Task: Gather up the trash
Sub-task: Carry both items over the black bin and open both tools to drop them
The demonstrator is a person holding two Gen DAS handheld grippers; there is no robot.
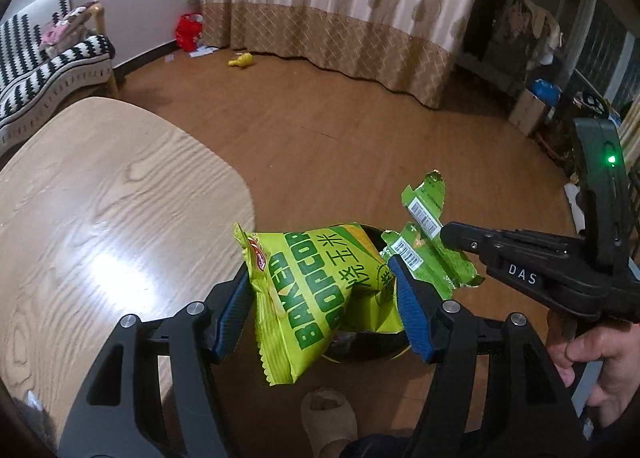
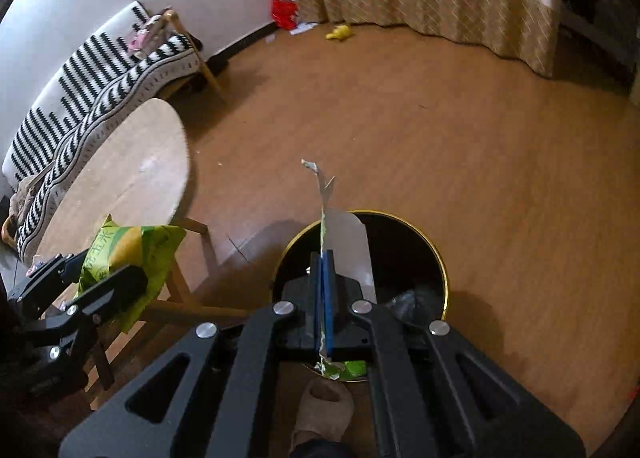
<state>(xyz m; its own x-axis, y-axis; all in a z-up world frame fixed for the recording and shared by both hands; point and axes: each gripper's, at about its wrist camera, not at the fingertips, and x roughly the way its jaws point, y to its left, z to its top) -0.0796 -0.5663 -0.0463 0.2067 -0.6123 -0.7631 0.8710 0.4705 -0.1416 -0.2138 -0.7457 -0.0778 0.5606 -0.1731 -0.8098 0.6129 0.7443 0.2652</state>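
Blue pads of the left hand-held gripper (image 1: 324, 298) pinch the popcorn bag (image 1: 316, 298) beside the table (image 1: 100, 198). Right hand-held gripper (image 2: 325, 290), clamped on a torn green wrapper (image 2: 325, 214), hangs directly over the black bin (image 2: 404, 246); it looks nearer the drop.

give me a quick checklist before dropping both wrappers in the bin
1. Left gripper shut on the popcorn bag: ok, jaws press both sides.
2. Right gripper shut on the torn green wrapper: ok, pinched flat between the jaws.
3. Torn green wrapper above the black bin: ok in the right wrist view.
4. Popcorn bag above the bin: cannot tell; the left wrist view suggests it, the right wrist view shows it nearer the wooden table.
5. Bin opening free: ok, some trash lies low inside.
6. Slippered foot beside the bin rim: ok, outside the opening.
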